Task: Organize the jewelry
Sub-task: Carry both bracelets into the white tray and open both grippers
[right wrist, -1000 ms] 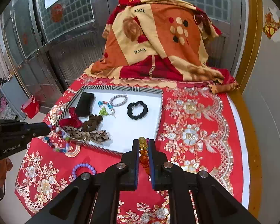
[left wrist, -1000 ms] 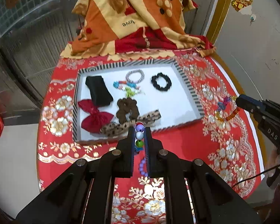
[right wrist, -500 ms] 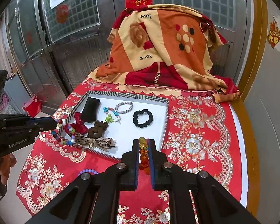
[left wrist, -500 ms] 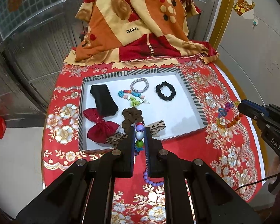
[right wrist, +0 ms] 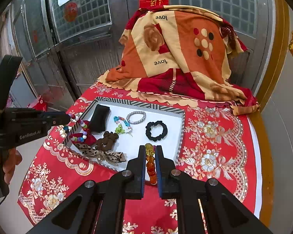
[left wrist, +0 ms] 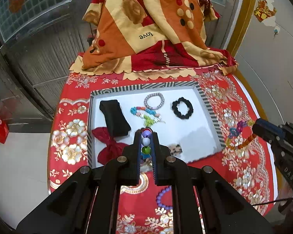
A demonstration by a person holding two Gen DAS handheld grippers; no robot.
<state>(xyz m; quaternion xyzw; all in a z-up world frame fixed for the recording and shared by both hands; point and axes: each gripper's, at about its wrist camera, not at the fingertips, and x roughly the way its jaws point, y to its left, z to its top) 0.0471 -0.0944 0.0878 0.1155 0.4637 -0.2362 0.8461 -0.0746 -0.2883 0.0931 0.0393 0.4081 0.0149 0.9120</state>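
blanket (right wrist: 177,54) reads "love"; left gripper (right wrist: 68,118) "genrobot.ai".

A multicoloured bead bracelet (left wrist: 146,142) hangs pinched at a gripper's tip, over the 7 o'clock corner of the striped-rim white tray (left wrist: 207,105). An orange-and-yellow bead bracelet (right wrist: 150,163) hangs likewise clamped, above the tray's 5 o'clock edge. A purple bead bracelet (left wrist: 163,197) lies flat on the red cloth at 6 o'clock, outside the tray.

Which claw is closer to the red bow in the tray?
The left claw. It hangs by the red bow at the tray's left edge. The right claw is over the tray's near right edge, farther away.
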